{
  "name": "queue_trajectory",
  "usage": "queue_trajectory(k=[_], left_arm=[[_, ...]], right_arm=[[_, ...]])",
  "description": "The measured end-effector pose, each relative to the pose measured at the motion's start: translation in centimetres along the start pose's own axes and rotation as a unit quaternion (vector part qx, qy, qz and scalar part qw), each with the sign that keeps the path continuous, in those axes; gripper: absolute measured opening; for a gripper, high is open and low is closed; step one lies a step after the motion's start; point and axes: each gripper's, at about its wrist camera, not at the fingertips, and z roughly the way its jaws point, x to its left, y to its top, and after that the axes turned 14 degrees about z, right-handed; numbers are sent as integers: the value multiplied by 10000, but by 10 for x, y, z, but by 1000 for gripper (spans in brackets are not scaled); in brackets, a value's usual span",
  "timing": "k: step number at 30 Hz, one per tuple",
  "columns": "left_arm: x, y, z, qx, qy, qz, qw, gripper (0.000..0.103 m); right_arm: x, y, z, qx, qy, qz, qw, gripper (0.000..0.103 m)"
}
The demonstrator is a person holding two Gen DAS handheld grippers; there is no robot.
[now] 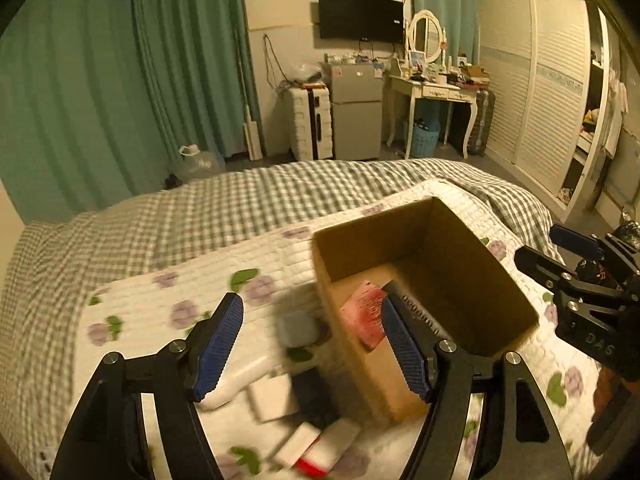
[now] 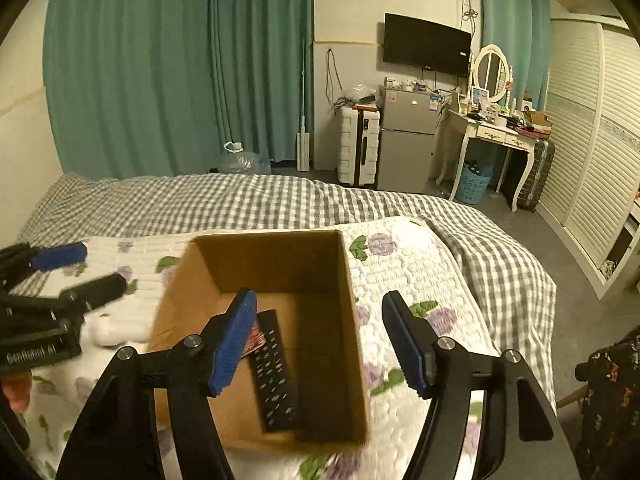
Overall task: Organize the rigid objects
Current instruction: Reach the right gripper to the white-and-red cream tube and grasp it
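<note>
Beside the cardboard box: leftovers waiting on the bed
Left gripper and right gripper both released, empty; I'd grab the white bottle squarely, mid-body.

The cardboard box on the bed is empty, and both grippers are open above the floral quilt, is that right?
Not quite: the cardboard box is not empty. The right wrist view shows a black remote control lying on its floor beside a pink item. The rest holds: the box sits on the floral quilt, and the left gripper and right gripper both have their fingers spread and hold nothing.
</note>
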Motion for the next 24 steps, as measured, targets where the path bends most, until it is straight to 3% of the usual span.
queue_trajectory(k=[6,11,18,24], left_arm=[[32,-42,-38,48,273,-125,9995,74],[50,-86,-41,264,480,-258,9982,74],[59,-143,-13,554,527,-482,9959,74],[65,-171,13,665,551,-500,9950,74]], right_arm=[[44,-27,-43,116,229,-332,9991,66],[89,-66,-55,425,549,-549,9961,66],[131,-132,-13,1239,569,-578,9890,66],[138,-171,33,1697,391,-404,9839,66]])
